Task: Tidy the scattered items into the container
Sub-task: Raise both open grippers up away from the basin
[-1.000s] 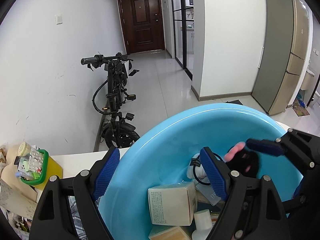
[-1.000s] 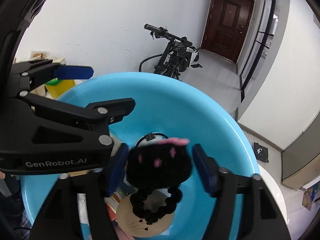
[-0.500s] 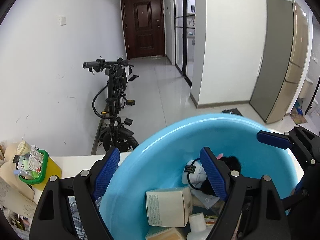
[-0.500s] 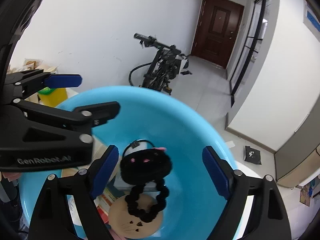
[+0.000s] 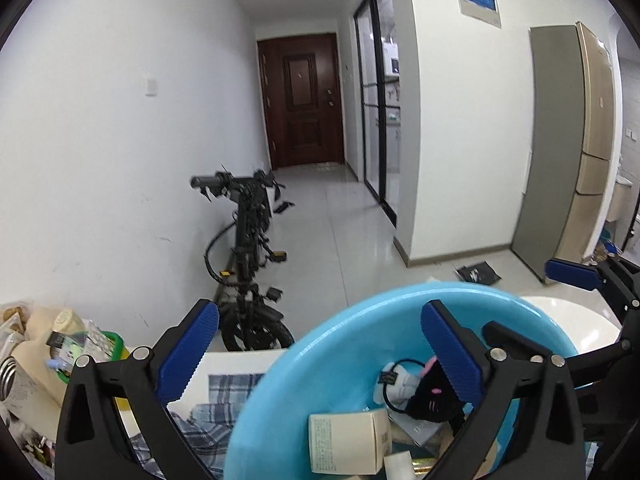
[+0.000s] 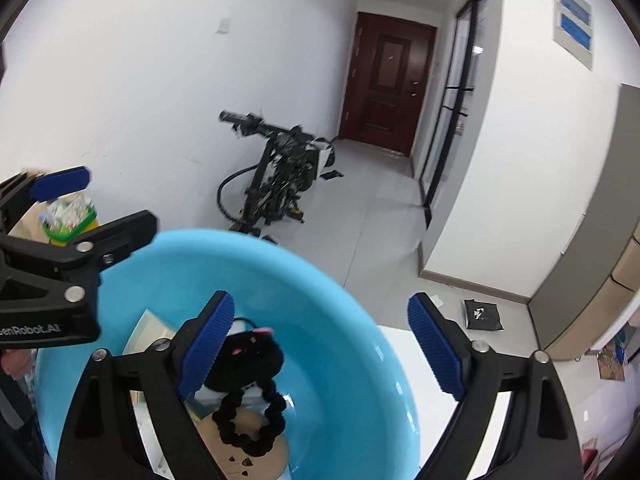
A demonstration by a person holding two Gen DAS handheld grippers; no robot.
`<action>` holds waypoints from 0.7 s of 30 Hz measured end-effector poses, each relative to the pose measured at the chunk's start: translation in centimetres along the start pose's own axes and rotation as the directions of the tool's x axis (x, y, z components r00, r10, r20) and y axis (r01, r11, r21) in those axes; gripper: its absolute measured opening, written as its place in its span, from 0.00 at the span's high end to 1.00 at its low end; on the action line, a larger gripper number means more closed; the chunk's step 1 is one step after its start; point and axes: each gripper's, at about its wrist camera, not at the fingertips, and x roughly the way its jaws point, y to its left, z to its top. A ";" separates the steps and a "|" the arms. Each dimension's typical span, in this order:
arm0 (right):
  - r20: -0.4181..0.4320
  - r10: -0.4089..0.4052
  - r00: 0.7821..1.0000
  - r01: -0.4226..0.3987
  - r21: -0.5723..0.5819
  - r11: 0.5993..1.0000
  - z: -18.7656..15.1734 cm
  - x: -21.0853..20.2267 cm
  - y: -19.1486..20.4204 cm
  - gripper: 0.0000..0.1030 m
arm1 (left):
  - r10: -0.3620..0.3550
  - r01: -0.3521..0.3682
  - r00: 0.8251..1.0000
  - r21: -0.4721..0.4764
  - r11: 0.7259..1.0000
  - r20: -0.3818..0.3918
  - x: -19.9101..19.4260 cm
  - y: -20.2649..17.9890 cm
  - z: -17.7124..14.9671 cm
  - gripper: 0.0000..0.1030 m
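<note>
1. A second ago the right claw [image 6: 436, 352] held the black knitted hair tie [image 6: 250, 364] between its pads; its jaws have just been opening, and they now stand wide with nothing between them.
2. The hair tie now lies inside the blue basin [image 6: 344, 320], on a round tan card [image 6: 240, 446], below the right claw's left pad.
3. The left claw [image 5: 320, 348] has just been opening too, and it spreads wide and empty over the basin's near rim.
4. A cream box [image 5: 348, 446] lies in the basin beside the hair tie.
5. The basin sits on the white tabotop's checked cloth [image 5: 208, 412], near the far edge of the tabletop [image 5: 240, 360].
</note>
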 end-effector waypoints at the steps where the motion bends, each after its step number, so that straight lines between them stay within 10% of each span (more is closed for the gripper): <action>1: 0.015 -0.010 1.000 0.010 0.013 1.000 0.2 -0.1 -0.2 0.08 | 0.009 -0.009 1.000 -0.009 1.000 0.015 -0.3 0.2 0.1 0.00; 21: 0.345 -0.071 0.936 0.013 0.168 0.986 2.3 -6.8 -2.1 0.01 | 0.042 -0.032 0.958 -0.041 0.999 0.283 -5.6 1.2 1.3 0.00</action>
